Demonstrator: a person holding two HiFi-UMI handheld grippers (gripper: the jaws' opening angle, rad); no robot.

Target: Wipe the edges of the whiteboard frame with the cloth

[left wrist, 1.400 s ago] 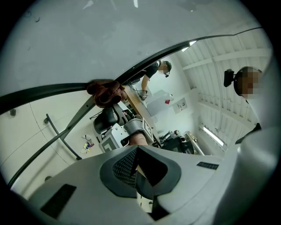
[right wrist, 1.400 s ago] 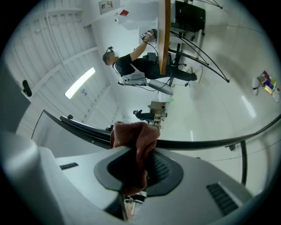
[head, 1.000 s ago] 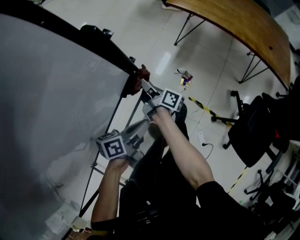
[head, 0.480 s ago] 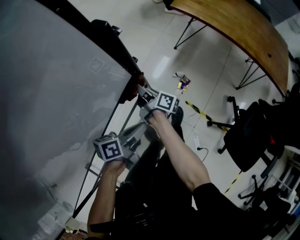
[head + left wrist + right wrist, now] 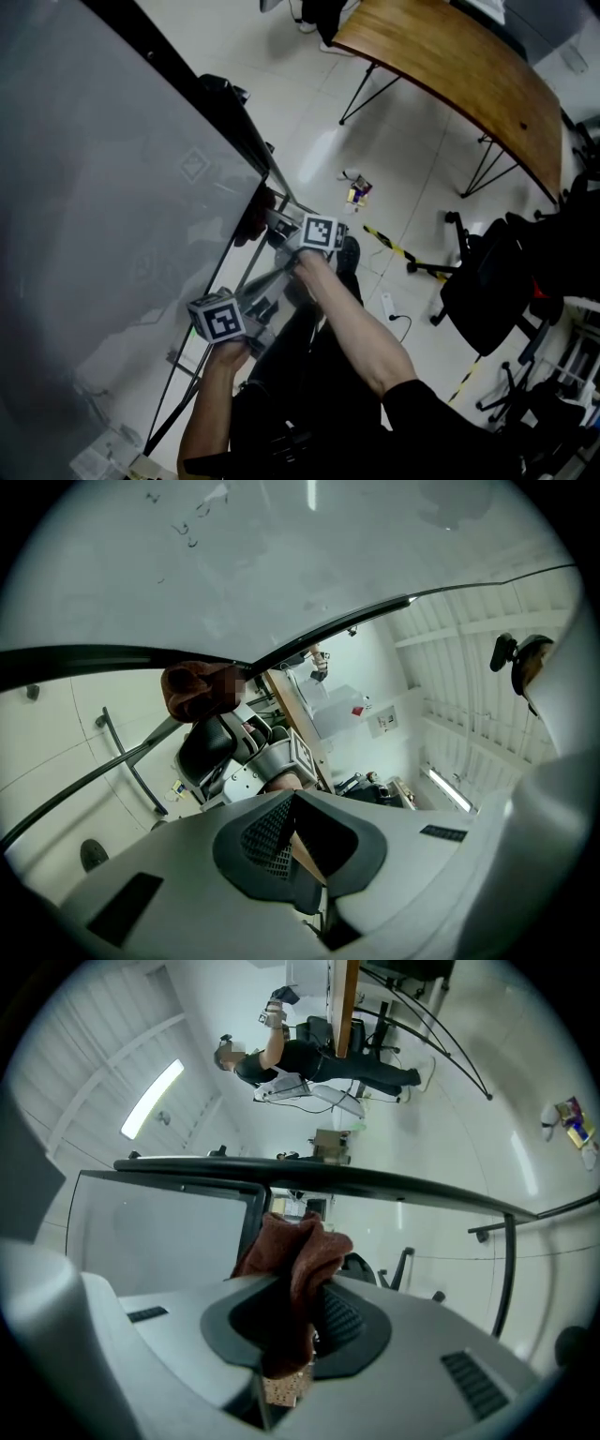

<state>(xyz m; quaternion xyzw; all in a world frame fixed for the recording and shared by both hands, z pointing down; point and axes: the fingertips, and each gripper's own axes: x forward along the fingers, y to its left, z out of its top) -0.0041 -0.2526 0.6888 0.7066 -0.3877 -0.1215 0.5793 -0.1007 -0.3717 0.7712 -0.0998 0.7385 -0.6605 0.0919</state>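
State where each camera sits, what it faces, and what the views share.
Head view: head-mounted, steeply down at the whiteboard; both arms, left gripper, right gripper show.
Left gripper view: rides the left gripper, along shut jaws toward the right gripper.
Right gripper view: along jaws clamping the cloth, facing the frame.
All share the cloth.

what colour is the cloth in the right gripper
The cloth is reddish brown, clearest in the right gripper view.

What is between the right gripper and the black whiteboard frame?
The brown cloth. The right gripper is shut on it, and it sticks out to the corner of the frame, seen in the right gripper view.
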